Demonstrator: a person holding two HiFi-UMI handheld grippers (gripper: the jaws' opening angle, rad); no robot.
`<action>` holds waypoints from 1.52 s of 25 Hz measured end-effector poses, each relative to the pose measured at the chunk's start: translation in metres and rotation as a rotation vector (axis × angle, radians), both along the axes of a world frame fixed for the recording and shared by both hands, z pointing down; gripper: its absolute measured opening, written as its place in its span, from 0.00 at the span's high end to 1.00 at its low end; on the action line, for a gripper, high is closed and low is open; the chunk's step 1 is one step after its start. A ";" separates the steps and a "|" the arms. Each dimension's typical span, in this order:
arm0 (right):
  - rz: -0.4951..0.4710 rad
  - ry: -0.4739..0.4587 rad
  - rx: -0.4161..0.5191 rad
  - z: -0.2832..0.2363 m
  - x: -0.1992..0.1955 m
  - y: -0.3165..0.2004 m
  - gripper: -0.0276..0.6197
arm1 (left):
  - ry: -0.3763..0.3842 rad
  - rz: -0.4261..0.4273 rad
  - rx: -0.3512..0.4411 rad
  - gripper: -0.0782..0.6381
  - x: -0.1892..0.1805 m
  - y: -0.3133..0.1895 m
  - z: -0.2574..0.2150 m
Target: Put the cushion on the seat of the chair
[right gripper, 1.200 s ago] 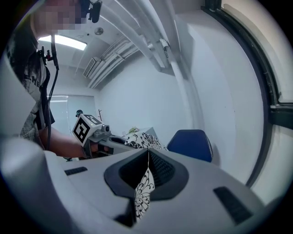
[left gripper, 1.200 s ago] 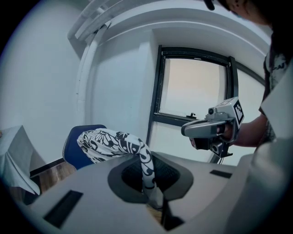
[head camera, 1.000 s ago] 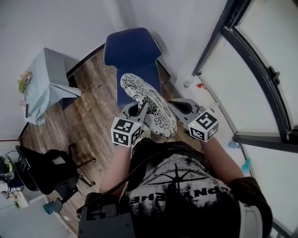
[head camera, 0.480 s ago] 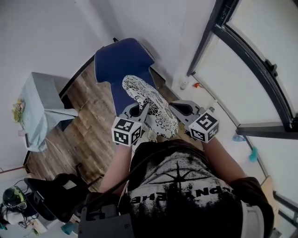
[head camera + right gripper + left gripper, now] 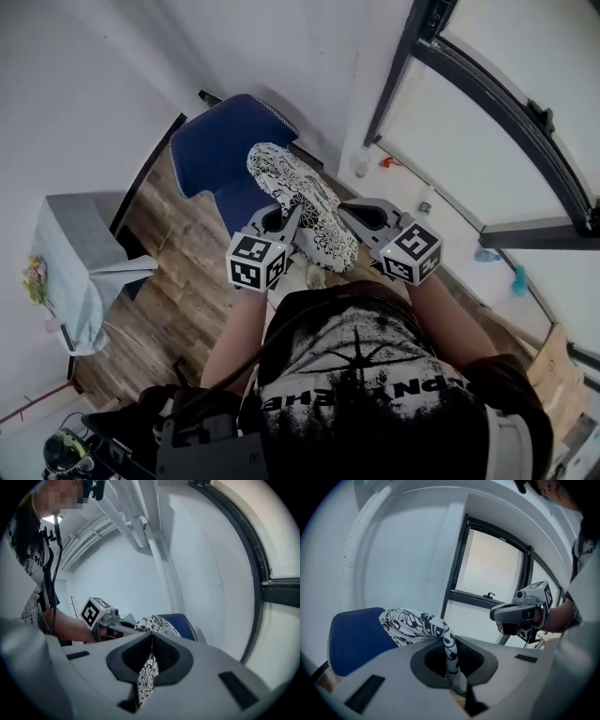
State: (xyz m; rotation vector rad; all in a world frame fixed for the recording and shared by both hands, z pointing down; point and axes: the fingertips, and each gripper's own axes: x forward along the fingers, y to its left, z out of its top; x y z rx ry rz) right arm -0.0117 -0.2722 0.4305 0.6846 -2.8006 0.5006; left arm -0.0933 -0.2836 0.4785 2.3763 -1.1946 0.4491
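The left gripper [image 5: 281,219] and right gripper [image 5: 351,214] each pinch the near edge of the white, black-flowered fabric cushion [image 5: 302,197], held in the air just before the blue padded chair [image 5: 223,148]. Bring it level over the seat, lower it flat, then release.

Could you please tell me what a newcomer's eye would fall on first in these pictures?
First, the black-and-white patterned cushion at the centre of the head view, held in the air and pinched on either side by the left gripper and the right gripper. Just beyond it, the blue chair stands against the white wall, and a large dark-framed window fills the right side.
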 end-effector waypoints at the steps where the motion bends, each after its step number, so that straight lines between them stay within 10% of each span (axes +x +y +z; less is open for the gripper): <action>1: 0.015 0.006 -0.006 0.002 0.000 -0.004 0.93 | 0.004 0.013 -0.007 0.85 0.000 -0.005 0.003; 19: 0.167 0.105 -0.154 0.072 -0.010 -0.063 0.93 | 0.038 0.098 -0.118 0.85 -0.025 -0.064 0.090; 38: -0.028 0.137 -0.283 0.166 -0.068 -0.047 0.93 | -0.003 -0.241 -0.361 0.85 -0.150 -0.016 0.254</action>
